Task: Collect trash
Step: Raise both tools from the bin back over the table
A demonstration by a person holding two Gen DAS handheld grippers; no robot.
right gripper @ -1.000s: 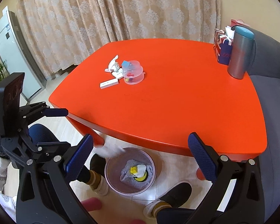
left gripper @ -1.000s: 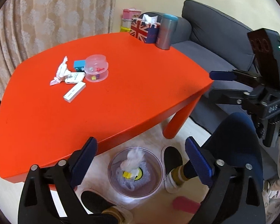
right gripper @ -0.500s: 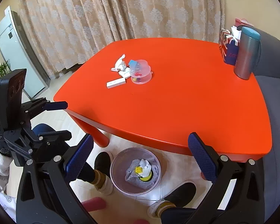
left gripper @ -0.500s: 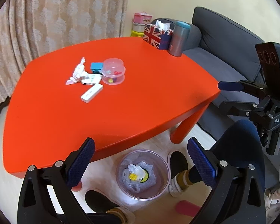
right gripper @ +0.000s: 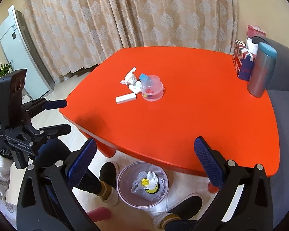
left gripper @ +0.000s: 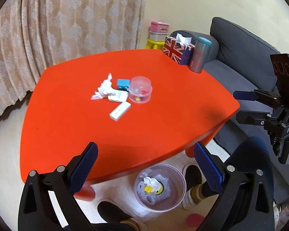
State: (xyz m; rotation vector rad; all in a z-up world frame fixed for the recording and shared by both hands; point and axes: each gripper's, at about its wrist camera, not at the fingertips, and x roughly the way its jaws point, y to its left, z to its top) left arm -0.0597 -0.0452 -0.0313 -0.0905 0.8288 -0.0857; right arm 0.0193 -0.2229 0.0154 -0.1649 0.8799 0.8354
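A crumpled white tissue [left gripper: 104, 89] [right gripper: 130, 76] lies mid-table on the red table [left gripper: 163, 119] [right gripper: 202, 105]. Beside it are a blue block [left gripper: 123, 82], a white pack [left gripper: 118, 96], a white box [left gripper: 119, 112] [right gripper: 125, 98] and a clear capsule of small toys [left gripper: 140, 91] [right gripper: 151, 89]. Under the table's near edge stands a clear bin [left gripper: 158, 209] [right gripper: 118, 184] holding wadded tissue and a yellow piece. My left gripper [left gripper: 146, 165] [right gripper: 64, 115] and right gripper [right gripper: 144, 159] [left gripper: 240, 105] hover open and empty above the near edge and the bin.
A Union Jack tissue box [left gripper: 176, 52] [right gripper: 240, 61] and a grey tumbler [left gripper: 201, 55] [right gripper: 262, 71] stand at the table's far right corner. A grey sofa [left gripper: 240, 44] is on the right. A person's black shoes [left gripper: 190, 173] [right gripper: 107, 171] flank the bin.
A white wad that was falling at the bin's mouth now lies inside it. Both grippers have lifted and tilted up, so the table items sit nearer mid-view.
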